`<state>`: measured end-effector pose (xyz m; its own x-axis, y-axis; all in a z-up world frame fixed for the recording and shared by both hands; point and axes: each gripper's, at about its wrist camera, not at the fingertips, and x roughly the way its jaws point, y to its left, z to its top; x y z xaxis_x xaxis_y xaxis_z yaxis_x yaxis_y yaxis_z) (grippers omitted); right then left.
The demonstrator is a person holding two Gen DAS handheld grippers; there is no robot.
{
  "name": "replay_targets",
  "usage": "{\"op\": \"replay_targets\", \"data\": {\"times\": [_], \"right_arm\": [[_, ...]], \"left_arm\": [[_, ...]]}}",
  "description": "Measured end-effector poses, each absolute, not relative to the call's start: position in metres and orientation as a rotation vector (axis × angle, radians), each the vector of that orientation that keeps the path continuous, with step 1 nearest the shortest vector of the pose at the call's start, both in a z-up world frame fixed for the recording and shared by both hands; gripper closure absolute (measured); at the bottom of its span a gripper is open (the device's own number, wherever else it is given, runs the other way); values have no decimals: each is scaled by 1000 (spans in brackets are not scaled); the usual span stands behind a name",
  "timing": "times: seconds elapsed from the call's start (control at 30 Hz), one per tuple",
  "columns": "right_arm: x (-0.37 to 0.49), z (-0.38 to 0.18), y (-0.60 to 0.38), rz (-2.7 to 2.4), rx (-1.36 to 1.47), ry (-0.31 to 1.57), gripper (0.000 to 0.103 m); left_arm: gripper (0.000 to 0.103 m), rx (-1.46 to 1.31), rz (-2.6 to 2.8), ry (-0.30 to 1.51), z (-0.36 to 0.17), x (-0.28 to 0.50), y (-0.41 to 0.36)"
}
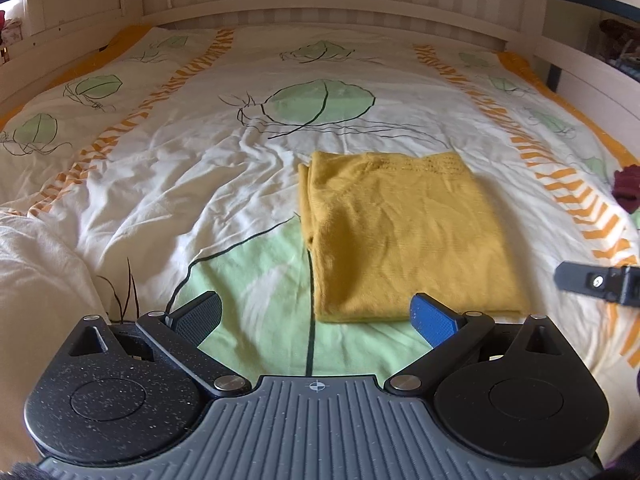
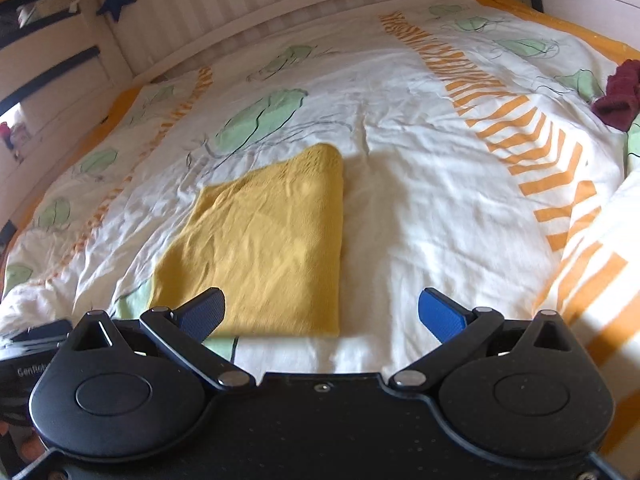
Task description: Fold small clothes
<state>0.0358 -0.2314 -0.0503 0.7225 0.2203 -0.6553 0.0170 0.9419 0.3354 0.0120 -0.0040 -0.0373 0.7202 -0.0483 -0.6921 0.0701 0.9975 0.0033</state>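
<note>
A folded mustard-yellow knit garment (image 1: 404, 236) lies flat on the bed as a neat rectangle. It also shows in the right wrist view (image 2: 264, 240). My left gripper (image 1: 316, 316) is open and empty, just short of the garment's near edge, with its right fingertip at that edge. My right gripper (image 2: 322, 312) is open and empty above the garment's near right corner. One finger of the right gripper (image 1: 596, 282) shows at the right edge of the left wrist view.
The bed carries a white duvet (image 1: 192, 168) with green leaf prints and orange stripes. A dark red garment (image 2: 618, 96) lies at the right side of the bed, also visible in the left wrist view (image 1: 628, 186). A wooden headboard (image 1: 320, 8) runs along the far side.
</note>
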Motion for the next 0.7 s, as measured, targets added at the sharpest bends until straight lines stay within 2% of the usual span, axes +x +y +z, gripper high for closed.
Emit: {"op": "replay_targets", "data": {"times": [0.2, 0.7], "right_arm": [[21, -43, -214, 106, 245, 758, 0], [14, -41, -203, 93, 200, 758, 0]], "left_arm": [[1, 45, -24, 735, -32, -2, -8], [1, -15, -10, 822, -42, 3, 3]]}}
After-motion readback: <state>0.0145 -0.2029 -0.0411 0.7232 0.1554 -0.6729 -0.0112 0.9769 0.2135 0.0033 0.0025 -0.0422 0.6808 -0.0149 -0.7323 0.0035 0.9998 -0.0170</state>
